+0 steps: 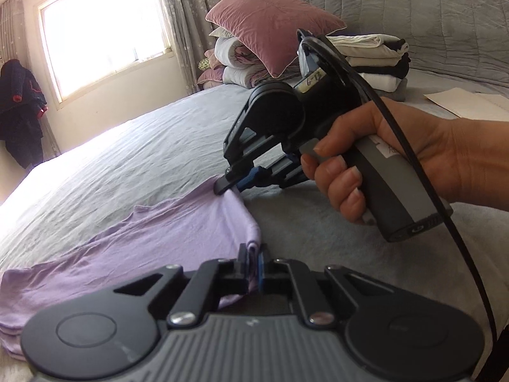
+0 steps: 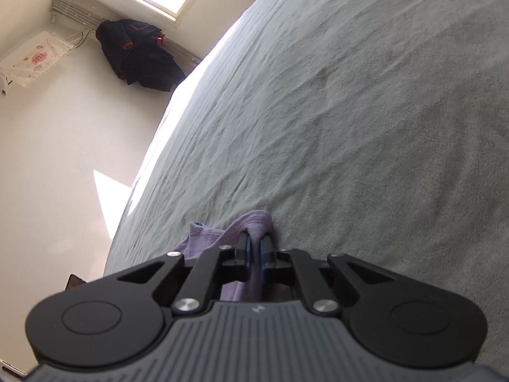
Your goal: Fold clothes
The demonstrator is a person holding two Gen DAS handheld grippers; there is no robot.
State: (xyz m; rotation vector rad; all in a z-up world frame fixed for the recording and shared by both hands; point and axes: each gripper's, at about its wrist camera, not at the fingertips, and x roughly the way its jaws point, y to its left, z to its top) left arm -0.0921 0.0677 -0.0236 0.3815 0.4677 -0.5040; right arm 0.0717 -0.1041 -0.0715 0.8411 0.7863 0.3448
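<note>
Lilac garment [image 1: 143, 232] pinched, seemingly by its edge, in both grippers.

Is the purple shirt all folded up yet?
Partly: the shirt lies doubled in layers on the bed, with both grippers pinching one edge.

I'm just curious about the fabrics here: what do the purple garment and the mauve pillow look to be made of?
The purple garment looks like thin, matte cotton-type jersey: it drapes limply, creases softly and shows a stitched hem where the right tongs pinch it. The mauve pillow looks like a quilted woven cover with a faint sheen, puffy, with stitched lines across it. Neither fibre can be confirmed by sight.
</note>
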